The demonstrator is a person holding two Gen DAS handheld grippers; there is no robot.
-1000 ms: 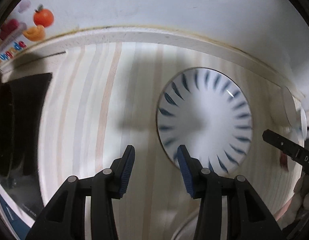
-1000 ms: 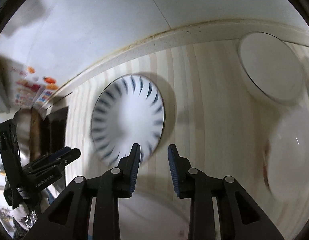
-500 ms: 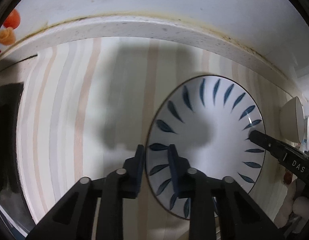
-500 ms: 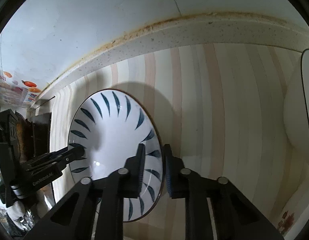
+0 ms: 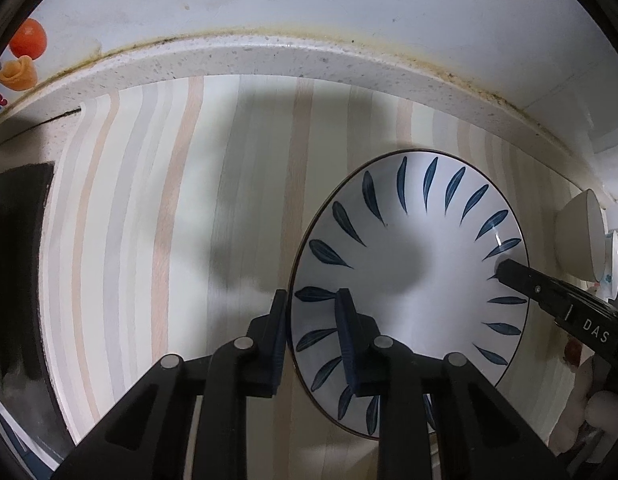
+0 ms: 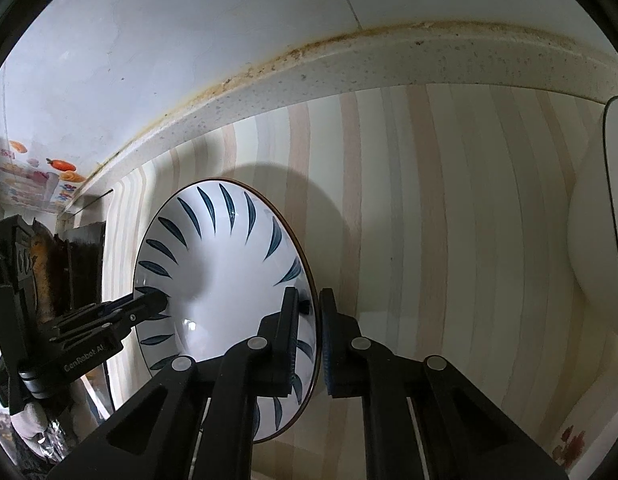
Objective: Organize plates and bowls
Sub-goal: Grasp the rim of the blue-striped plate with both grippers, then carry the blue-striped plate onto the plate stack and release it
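I have both grippers low over the striped table (image 5: 157, 208), each coming at the blue-leaf plate (image 5: 409, 272) from an opposite side. My left gripper (image 5: 311, 332) straddles the plate's left rim: one finger sits outside the edge, the other over the painted leaves inside, the jaws narrowed around the rim. My right gripper (image 6: 309, 336) does the same on the plate's right rim (image 6: 229, 280), jaws nearly pressed together with the thin edge between them. I cannot tell whether the pads truly press the rim on either side.

The plate lies on the table near the speckled back ledge (image 5: 269, 60). A white bowl (image 5: 581, 236) stands off to the right.

Half a second ago the jaws already bracketed the rim; a second ago they were spread wide, short of the plate.
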